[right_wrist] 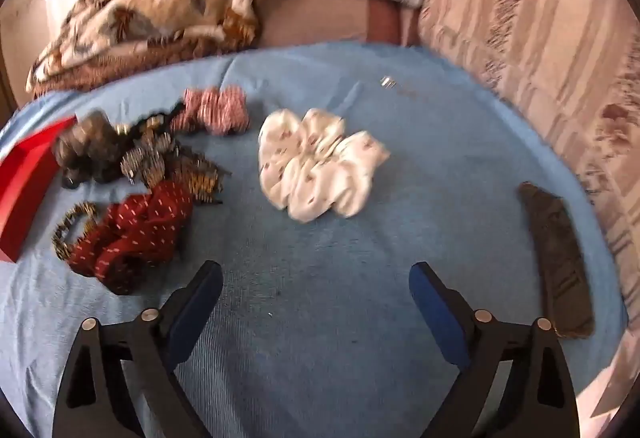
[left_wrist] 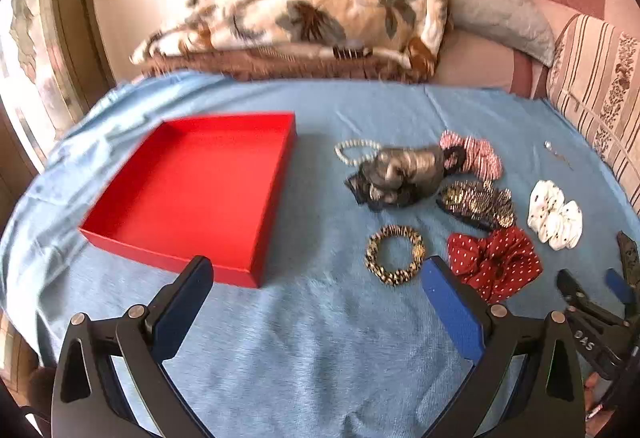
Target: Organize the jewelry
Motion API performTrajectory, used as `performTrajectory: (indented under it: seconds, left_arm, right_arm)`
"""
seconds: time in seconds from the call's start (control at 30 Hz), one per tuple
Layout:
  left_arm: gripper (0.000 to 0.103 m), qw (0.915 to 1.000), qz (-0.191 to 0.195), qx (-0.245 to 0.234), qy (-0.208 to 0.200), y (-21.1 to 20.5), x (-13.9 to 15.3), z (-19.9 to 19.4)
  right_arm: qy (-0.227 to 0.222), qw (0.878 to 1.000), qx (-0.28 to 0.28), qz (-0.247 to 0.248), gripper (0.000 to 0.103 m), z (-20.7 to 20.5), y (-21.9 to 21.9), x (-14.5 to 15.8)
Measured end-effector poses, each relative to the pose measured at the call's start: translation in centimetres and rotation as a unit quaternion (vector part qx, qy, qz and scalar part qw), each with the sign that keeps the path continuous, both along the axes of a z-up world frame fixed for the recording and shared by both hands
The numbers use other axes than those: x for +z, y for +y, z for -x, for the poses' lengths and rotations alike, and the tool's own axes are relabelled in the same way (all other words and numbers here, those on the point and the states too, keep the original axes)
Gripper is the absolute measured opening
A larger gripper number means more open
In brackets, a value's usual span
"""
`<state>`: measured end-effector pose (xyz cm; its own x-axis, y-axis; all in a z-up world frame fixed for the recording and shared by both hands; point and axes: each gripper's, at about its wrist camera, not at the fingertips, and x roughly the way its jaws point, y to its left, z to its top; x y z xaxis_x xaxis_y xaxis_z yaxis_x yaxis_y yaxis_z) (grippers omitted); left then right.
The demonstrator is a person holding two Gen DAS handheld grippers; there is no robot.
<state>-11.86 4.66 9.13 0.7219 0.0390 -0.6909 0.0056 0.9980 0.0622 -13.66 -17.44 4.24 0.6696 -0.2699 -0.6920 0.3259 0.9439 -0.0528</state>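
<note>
Left wrist view: my left gripper (left_wrist: pixel 316 274) gapes wide and empty between red box (left_wrist: pixel 192 193) and gold bracelet (left_wrist: pixel 395 256); my right gripper (right_wrist: pixel 316 278), equally wide, faces the white scrunchie (right_wrist: pixel 316 161), probably choosing.

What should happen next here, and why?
Probably lower the left hand-held gripper onto the gold beaded bracelet: its fingers are open and empty, the bracelet lies just ahead on the blue cloth, and the red tray beside it holds nothing.
</note>
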Motion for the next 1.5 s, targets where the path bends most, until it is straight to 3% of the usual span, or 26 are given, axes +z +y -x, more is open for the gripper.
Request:
performTrajectory:
  seconds: [0.13,0.3,0.63,0.83,0.97,1.5]
  left_arm:
    - [0.103,1.0,0.0,-0.004,-0.008,0.3,1.5,0.7]
    - [0.103,0.9999,0.007,-0.007,-0.01,0.1,2.1,1.5]
    - [0.103,0.9995,0.021,-0.023,-0.008,0.8,2.5,3.1]
    - [0.103,0.9991,0.033,-0.027,0.0,0.6,2.5,3.5]
    - [0.103,0.9989,0.032,-0.032,0.005,0.2,2.3,3.5]
    - [0.103,0.9974,0.032,-0.042,0.049,0.2,0.2,2.2]
  right_arm:
    - [-0.044,0.998,-0.018,0.028,0.095,2.5,0.1,1.2]
    - [-0.041,0.998,-0.015,0.039,0.092,3.5,1.2,1.1]
    - [-0.054,0.99,-0.01,0.127,0.092,6.3,4.1,1.4]
    - [-0.051,0.992,0.001,0.113,0.092,6.9,4.8,1.2]
    - [-0.024,0.996,0.023,0.088,0.092,6.3,5.0,0.5]
    - [0.002,0.996,0.046,0.074,0.092,5.7,5.1,-0.3]
